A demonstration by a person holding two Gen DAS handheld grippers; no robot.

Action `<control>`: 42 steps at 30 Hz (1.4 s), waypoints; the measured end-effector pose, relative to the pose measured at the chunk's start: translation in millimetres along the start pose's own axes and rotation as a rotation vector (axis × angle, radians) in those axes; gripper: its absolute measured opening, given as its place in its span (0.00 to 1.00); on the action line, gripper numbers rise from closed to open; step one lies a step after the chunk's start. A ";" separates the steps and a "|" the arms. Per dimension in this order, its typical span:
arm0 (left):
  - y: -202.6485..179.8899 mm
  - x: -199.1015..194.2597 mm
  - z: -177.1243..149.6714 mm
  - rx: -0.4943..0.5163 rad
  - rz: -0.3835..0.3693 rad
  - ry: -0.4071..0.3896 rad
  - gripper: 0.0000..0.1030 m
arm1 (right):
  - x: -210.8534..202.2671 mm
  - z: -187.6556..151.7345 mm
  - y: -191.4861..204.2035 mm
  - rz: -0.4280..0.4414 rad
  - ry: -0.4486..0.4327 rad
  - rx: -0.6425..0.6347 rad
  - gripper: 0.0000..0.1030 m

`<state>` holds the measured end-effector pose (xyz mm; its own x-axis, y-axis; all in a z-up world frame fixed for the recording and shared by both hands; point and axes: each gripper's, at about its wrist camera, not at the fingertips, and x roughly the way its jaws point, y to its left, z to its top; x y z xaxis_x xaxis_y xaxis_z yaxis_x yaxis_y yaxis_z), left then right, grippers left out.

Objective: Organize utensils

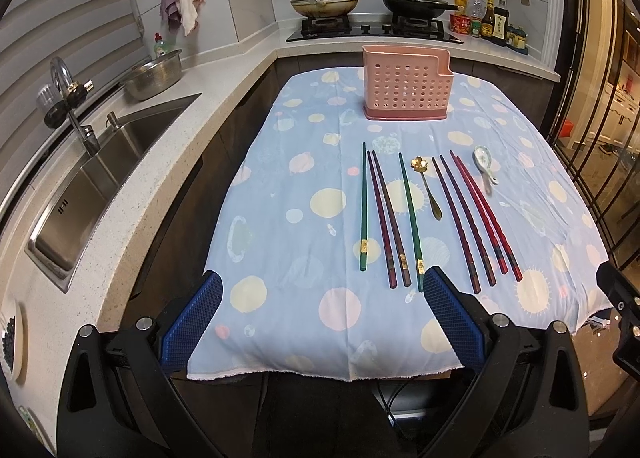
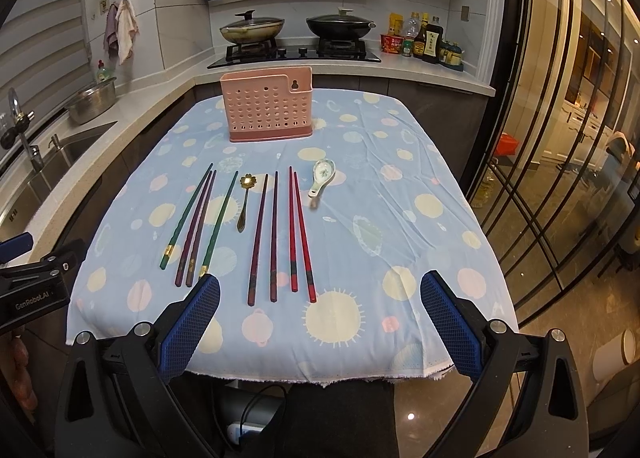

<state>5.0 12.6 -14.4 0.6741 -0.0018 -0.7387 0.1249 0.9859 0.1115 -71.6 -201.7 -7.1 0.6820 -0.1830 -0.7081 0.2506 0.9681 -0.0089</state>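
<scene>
Surface [image 2: 400, 258] under blue dotted cloth [image 2: 360, 186]. On cloth: pink holder [image 2: 268, 114] upright at far end; chopsticks [image 2: 276, 234], gold spoon [image 2: 243, 202], ceramic spoon [image 2: 322, 176] in a row.

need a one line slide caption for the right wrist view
Open right gripper above a row of chopsticks and two spoons, pink holder behind.

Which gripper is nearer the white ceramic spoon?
Right. The ceramic spoon lies ahead between the right gripper's open fingers; from the left gripper it sits far off to the right.
</scene>
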 end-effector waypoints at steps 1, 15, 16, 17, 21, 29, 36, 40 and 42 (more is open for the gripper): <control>2.3 4.2 2.6 -0.009 -0.009 0.008 0.93 | 1.1 -0.1 0.5 -0.001 0.003 0.002 0.93; 12.2 104.3 2.0 -0.069 -0.082 0.176 0.93 | 60.0 -3.1 -10.1 0.024 0.083 0.066 0.93; 10.2 110.4 2.9 -0.066 -0.087 0.179 0.93 | 62.0 -2.8 -10.3 0.023 0.087 0.069 0.93; 8.1 116.4 3.6 -0.061 -0.091 0.177 0.93 | 65.1 -2.0 -10.6 0.023 0.091 0.071 0.93; 0.4 142.4 5.2 -0.039 -0.103 0.192 0.92 | 79.4 3.3 -11.4 0.024 0.102 0.080 0.93; -0.5 173.3 3.8 -0.055 -0.178 0.244 0.62 | 110.6 15.5 -13.3 0.025 0.120 0.102 0.93; -5.6 174.7 8.6 -0.029 -0.196 0.220 0.29 | 139.3 32.1 -12.0 0.035 0.125 0.108 0.93; -3.3 176.2 11.3 -0.046 -0.240 0.235 0.09 | 160.6 50.9 -18.3 0.055 0.115 0.152 0.90; -1.8 177.6 11.1 -0.055 -0.249 0.242 0.09 | 172.2 60.8 -20.8 0.072 0.116 0.169 0.83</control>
<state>132.6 8.7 -138.4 0.4349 -0.2105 -0.8755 0.2199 0.9677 -0.1235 82.5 -263.7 -85.9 0.6211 -0.0839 -0.7792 0.3223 0.9336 0.1564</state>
